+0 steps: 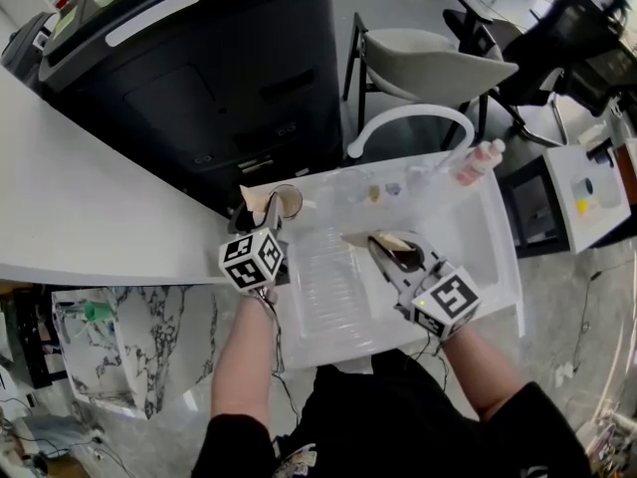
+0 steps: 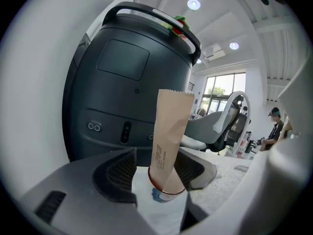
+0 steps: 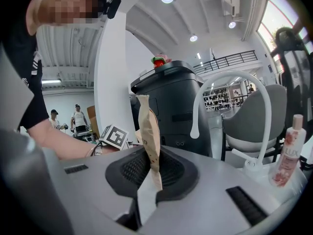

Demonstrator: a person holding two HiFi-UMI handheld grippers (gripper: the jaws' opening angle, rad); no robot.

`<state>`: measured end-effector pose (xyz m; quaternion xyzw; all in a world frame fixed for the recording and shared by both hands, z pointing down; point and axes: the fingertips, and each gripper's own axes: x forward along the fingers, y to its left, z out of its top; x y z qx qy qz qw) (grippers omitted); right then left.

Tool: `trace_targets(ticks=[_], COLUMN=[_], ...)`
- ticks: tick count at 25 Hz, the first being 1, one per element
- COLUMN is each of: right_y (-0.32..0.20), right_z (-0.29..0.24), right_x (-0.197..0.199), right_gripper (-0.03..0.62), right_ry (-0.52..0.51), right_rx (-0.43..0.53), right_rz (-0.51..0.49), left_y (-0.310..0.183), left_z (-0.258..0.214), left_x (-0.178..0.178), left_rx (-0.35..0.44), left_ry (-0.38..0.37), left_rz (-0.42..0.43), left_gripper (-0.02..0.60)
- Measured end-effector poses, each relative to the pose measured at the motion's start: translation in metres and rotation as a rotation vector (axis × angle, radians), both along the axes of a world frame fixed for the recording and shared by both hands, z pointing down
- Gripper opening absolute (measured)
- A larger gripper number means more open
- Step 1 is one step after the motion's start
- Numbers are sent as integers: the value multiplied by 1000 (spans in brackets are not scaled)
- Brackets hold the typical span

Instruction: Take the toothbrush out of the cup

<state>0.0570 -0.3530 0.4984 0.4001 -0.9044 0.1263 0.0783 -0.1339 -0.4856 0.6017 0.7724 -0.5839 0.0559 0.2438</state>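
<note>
Already one paper-sleeved toothbrush [image 3: 149, 131] is out. Over the near right part of the white tray [image 1: 488, 232], the right gripper [image 3: 151, 173] has its jaws almost together, pinching the flat sleeve near one end. The sleeve's long axis carries on from the jaws, with the free end raised and pointing toward the tray's left side. At the tray's far left corner, the left gripper [image 2: 159, 173] has its jaws held apart by the cup [image 2: 166, 189], which they appear to clamp. A second sleeve [image 2: 171, 131] stands in that cup, nearly upright and leaning a little, crimped end up. As I judge it, the lift is done for one sleeve; setting it down, and perhaps drawing the other, remain. Beyond the tray's far edge looms a dark machine [image 1: 199, 88].
</note>
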Motion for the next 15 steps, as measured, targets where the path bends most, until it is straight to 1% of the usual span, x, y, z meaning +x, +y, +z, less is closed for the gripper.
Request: trace_targets(ticks=[3, 4, 9, 12, 15], right_y=[-2, -3, -8, -10, -8], right_z=[5, 6, 5, 2, -1], right_x=[6, 8, 12, 13, 15], right_gripper=[29, 29, 29, 29, 29], right_ry=[-3, -4, -11, -12, -16], right_rx=[-39, -48, -40, 14, 9], right_rz=[23, 29, 32, 10, 16], left_y=[-3, -4, -7, -7, -7], left_z=[2, 2, 0, -4, -13], left_x=[0, 0, -2, -2, 0], left_rx=[2, 1, 3, 14, 31], left_ry=[-5, -8, -18, -18, -16], left_rz=[-13, -17, -38, -42, -39], left_gripper=[222, 205, 79, 55, 43])
